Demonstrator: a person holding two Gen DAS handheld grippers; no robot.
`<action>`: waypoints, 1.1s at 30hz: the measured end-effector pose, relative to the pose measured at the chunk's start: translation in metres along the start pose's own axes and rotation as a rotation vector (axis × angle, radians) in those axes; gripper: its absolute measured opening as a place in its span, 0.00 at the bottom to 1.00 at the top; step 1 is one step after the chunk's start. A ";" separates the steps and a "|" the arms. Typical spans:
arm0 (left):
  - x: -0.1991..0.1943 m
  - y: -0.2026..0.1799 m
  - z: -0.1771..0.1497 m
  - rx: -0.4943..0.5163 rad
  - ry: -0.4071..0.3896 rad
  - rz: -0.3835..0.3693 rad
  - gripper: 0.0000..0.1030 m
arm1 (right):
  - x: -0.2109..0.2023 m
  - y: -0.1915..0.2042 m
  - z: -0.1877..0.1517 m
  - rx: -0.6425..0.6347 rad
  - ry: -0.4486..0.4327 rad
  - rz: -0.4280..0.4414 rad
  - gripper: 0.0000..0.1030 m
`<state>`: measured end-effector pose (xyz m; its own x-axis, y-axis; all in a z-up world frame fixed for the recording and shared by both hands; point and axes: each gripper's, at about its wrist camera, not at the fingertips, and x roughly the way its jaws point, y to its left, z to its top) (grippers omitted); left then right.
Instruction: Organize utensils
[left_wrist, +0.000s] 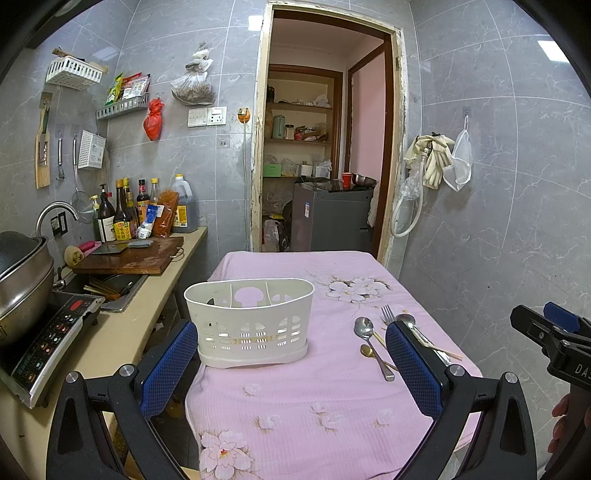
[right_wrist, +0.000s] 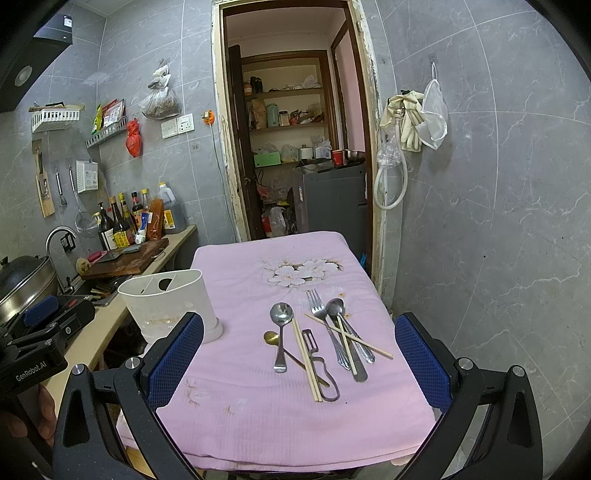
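A white slotted utensil caddy (left_wrist: 251, 325) stands on the pink flowered tablecloth (left_wrist: 314, 406), also in the right wrist view (right_wrist: 170, 306). Loose utensils lie to its right: a steel spoon (right_wrist: 280, 325), a small gold spoon (right_wrist: 272, 338), chopsticks (right_wrist: 306, 362), a peeler (right_wrist: 319, 365), a fork (right_wrist: 321, 321), another spoon (right_wrist: 341, 321) and crossed chopsticks (right_wrist: 351, 338). My left gripper (left_wrist: 291, 365) is open and empty, just before the caddy. My right gripper (right_wrist: 299, 358) is open and empty, framing the utensils from above the table's near edge.
A kitchen counter (left_wrist: 147, 295) runs along the left with an induction cooker and pot (left_wrist: 26, 291), a sink, a cutting board (left_wrist: 133, 258) and bottles. A doorway (left_wrist: 325, 147) lies behind the table. A tiled wall (right_wrist: 498, 221) stands close on the right.
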<state>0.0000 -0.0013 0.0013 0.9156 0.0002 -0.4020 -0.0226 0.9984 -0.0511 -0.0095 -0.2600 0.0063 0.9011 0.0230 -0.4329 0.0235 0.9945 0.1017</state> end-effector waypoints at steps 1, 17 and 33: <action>0.000 0.000 0.000 0.000 0.000 0.000 0.99 | 0.000 0.000 0.000 0.000 0.001 0.000 0.99; 0.000 0.000 0.000 0.001 -0.001 0.000 0.99 | 0.000 0.002 -0.001 0.001 -0.002 0.000 0.99; 0.073 -0.030 0.018 -0.001 0.010 -0.035 0.99 | 0.061 -0.014 0.036 -0.013 -0.007 0.027 0.99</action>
<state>0.0746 -0.0305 -0.0096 0.9120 -0.0356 -0.4087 0.0090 0.9977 -0.0667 0.0612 -0.2764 0.0108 0.9043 0.0497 -0.4241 -0.0071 0.9948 0.1014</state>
